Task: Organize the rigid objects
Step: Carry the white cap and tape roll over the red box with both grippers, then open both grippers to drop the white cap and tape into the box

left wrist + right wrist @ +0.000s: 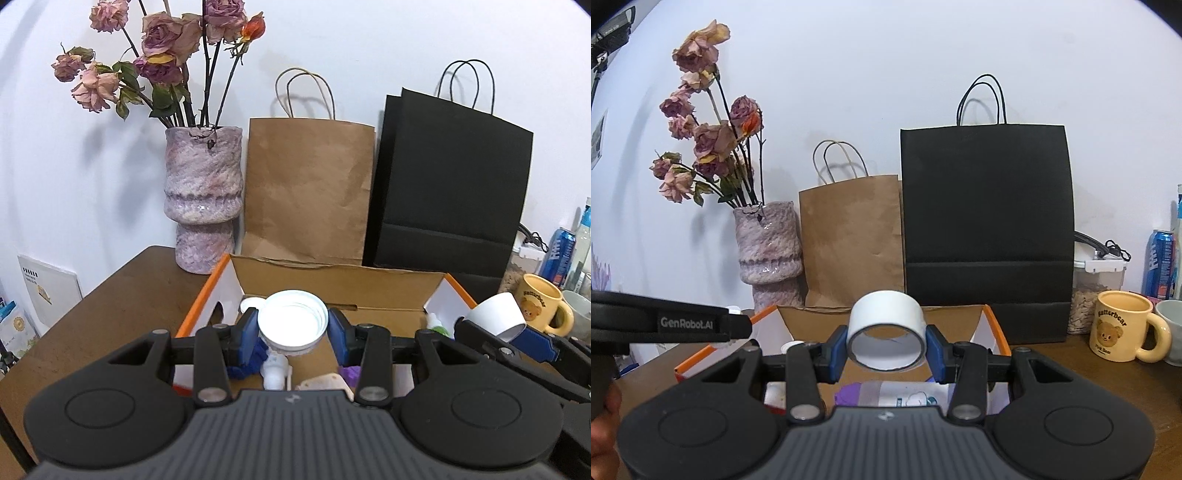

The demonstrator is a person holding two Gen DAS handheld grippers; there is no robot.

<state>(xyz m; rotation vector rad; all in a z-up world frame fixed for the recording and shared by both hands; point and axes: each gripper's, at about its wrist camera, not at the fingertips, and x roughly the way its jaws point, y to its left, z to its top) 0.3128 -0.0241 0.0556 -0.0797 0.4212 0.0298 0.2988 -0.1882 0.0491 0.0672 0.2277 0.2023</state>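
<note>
The left gripper (291, 330) pinched a ribbed white plastic lid (293, 325) above the open cardboard box (332, 280). The right gripper (886, 345) clamped a smooth white tape roll (886, 334), seemingly over the box too.

Right gripper (886, 343) clamps white tape roll (886, 328) above the open cardboard box (997, 328). Left gripper (738, 325) is left of the box.

Each tool (291, 328) is black with blue pads (248, 329), round silver screws (211, 395) and a grey ribbed body. White letters (687, 324) run along one side.
</note>
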